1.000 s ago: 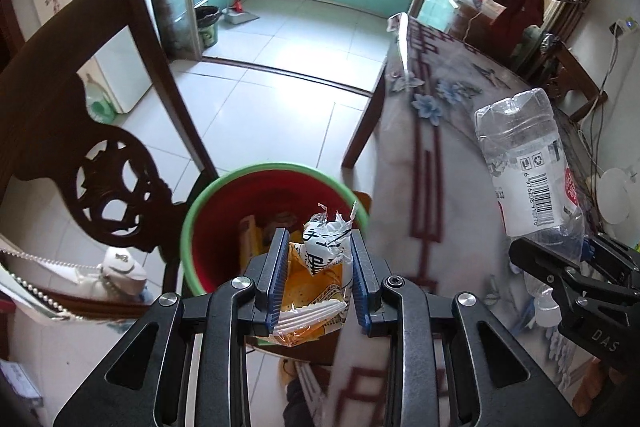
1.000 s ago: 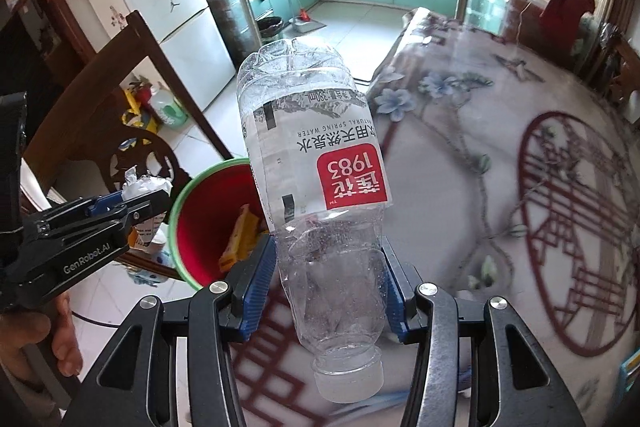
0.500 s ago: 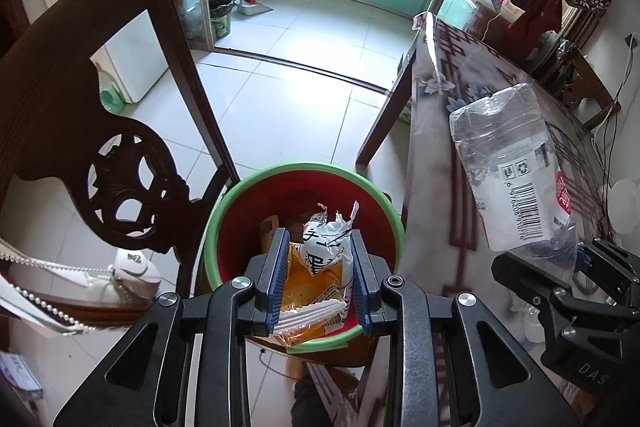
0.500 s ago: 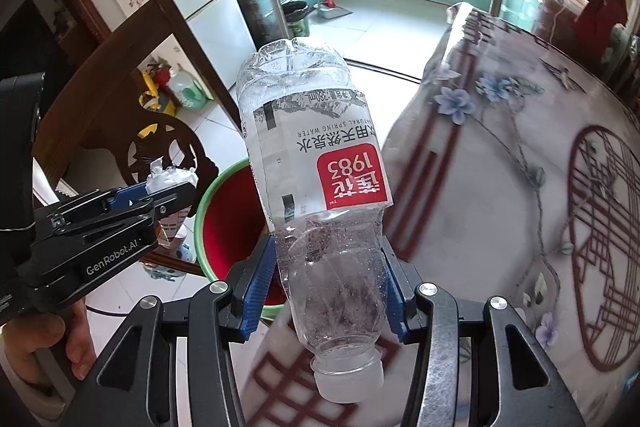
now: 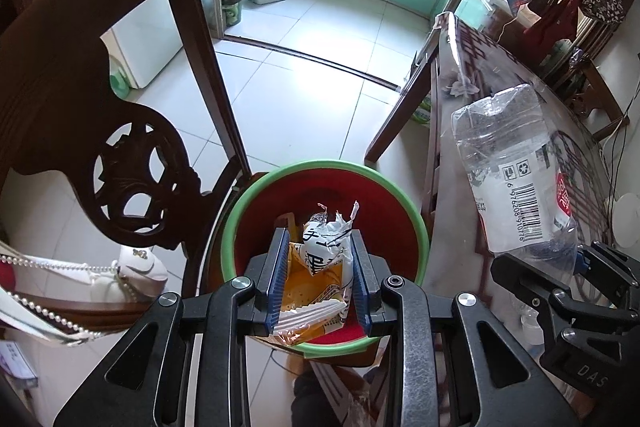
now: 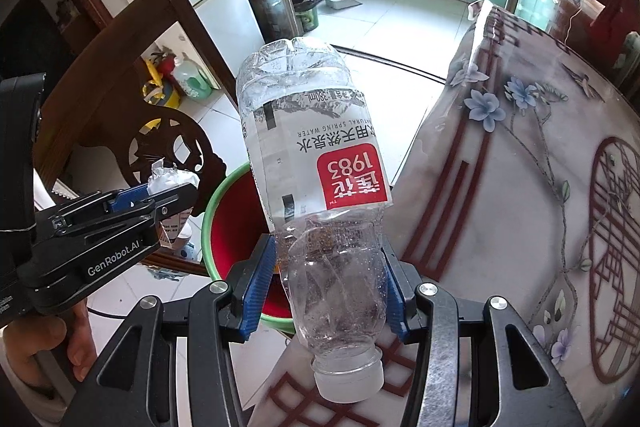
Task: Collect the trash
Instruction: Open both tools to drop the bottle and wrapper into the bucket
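Wrappers [image 5: 320,267]: crumpled white piece plus orange packet, clamped in left gripper [image 5: 320,277], hanging over red bin [image 5: 400,223] with green rim, inside near rim. Bottle [image 6: 316,179]: clear plastic, crushed, red label, cap toward camera, clamped in right gripper [image 6: 324,293] over table's left edge [image 6: 440,163], beside bin. Chair back [image 5: 120,147] touches bin's left side; tiled floor [image 5: 304,99] beyond.

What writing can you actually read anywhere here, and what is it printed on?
"1983", upside down on the red patch of the plastic bottle label.
"NATURAL SPRING WATER" and "380mL", same label; the Chinese characters there I cannot read.
"GenRobot.AI", on the left gripper.
"DAS", cut off, on the right gripper.
Snack wrapper print: too crumpled to read.
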### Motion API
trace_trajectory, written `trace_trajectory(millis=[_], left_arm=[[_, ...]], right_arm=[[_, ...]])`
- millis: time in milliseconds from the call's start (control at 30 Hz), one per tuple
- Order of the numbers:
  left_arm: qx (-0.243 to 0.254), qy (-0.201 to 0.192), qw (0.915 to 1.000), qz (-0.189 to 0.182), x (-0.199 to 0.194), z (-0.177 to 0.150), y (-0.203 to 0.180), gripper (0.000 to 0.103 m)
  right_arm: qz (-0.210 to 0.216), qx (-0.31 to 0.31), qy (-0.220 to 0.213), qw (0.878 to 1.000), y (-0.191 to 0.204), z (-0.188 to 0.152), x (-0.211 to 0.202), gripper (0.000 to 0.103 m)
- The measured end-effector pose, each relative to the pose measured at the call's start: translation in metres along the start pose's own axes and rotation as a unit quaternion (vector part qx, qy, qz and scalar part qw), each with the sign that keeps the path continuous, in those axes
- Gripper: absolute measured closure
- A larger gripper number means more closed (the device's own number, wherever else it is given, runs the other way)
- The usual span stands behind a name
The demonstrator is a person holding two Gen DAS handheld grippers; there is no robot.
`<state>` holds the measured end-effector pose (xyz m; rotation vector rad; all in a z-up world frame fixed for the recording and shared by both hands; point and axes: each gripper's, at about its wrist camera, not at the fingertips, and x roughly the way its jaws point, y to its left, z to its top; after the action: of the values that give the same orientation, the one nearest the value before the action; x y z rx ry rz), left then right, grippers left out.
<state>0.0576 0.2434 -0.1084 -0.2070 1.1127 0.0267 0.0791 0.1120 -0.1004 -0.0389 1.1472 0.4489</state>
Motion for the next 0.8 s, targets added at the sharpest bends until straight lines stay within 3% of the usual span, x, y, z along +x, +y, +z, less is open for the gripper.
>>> trace_trajectory(millis=[367,433,533,600,800], left_arm=[[0.006,0.019,0.9998,0.003,0.020,0.007,0.002,0.075],[0.007,0.022,0.9997,0.007,0.023,0.009,0.003,0.072],[0.004,0.015,0.9998,0.013,0.022,0.011,0.004,0.055],[0.003,0.009,0.9998,0.018,0.020,0.012,0.005,0.040],[-0.002,0.003,0.9999,0.016,0.016,0.011,0.007,0.039]], right_arm=[[-0.006,0.014,0.003,1.000,-0.004,0.005,0.010,0.055],[-0.004,0.014,0.002,1.000,-0.004,0.006,0.011,0.055],[-0.009,0.018,0.003,1.000,-0.004,0.009,0.013,0.054],[-0.011,0.023,-0.002,1.000,-0.006,0.011,0.012,0.047],[-0.009,0.026,-0.007,1.000,-0.008,0.012,0.008,0.046]])
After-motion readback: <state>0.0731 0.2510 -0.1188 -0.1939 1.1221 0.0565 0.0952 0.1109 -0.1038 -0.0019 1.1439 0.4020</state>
